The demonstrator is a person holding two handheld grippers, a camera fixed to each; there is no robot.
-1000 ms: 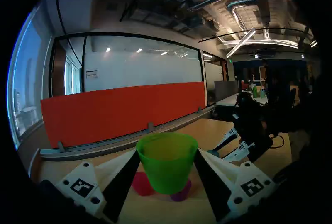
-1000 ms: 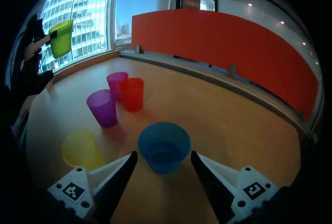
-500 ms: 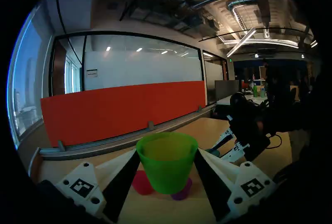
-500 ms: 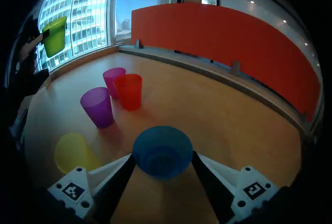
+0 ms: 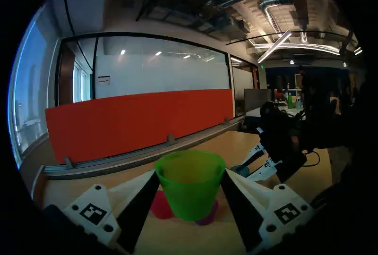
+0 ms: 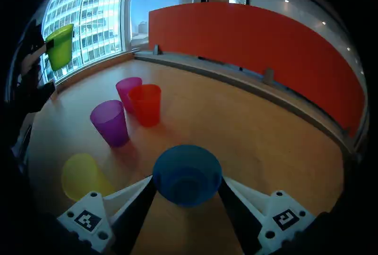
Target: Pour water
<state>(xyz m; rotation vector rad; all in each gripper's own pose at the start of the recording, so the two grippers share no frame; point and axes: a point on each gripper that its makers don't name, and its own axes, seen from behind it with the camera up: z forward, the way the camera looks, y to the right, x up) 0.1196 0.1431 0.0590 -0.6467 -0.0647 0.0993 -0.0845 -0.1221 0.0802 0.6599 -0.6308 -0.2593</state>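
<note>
While the left gripper [image 5: 190, 174] pinches the green cup [image 5: 190, 196] upright above the table [image 5: 231, 144], the right gripper [image 6: 186, 180] clamps the blue cup [image 6: 187, 172] on both sides, near a purple cup [image 6: 109, 123], an orange cup [image 6: 145, 105] and a yellow cup [image 6: 82, 177].

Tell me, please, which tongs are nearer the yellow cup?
Right. The right tongs, gripping the blue cup, sit beside the yellow cup; the left tongs hold the green cup raised farther off.

Clustered cups [image 6: 145, 105] beside open tabletop [image 6: 264, 127]
</note>
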